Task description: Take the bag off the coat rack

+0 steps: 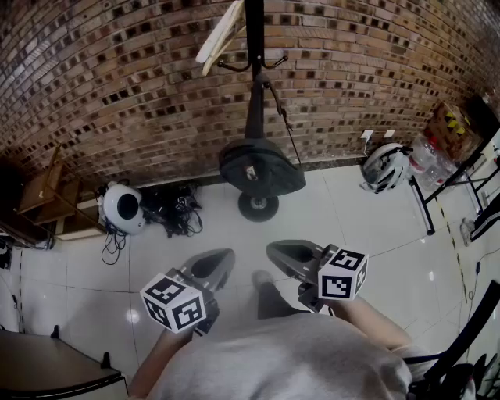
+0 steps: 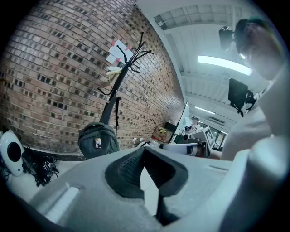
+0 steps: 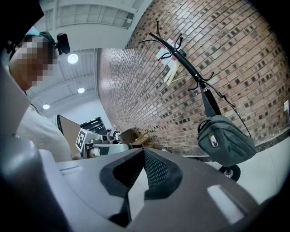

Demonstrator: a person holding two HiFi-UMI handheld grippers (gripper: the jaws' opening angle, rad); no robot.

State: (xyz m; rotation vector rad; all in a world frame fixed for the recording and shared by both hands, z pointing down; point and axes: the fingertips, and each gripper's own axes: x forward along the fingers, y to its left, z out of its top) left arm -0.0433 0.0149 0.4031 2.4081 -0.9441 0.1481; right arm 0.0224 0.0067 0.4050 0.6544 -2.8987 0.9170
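Brick wall (image 1: 117,86) behind, white tiled floor (image 1: 351,223) below. Dark bag (image 1: 260,168) hanging by strap on coat rack (image 1: 254,23), low near base. Left claw (image 1: 224,258) and right claw (image 1: 275,251) closed, empty, well short of bag.
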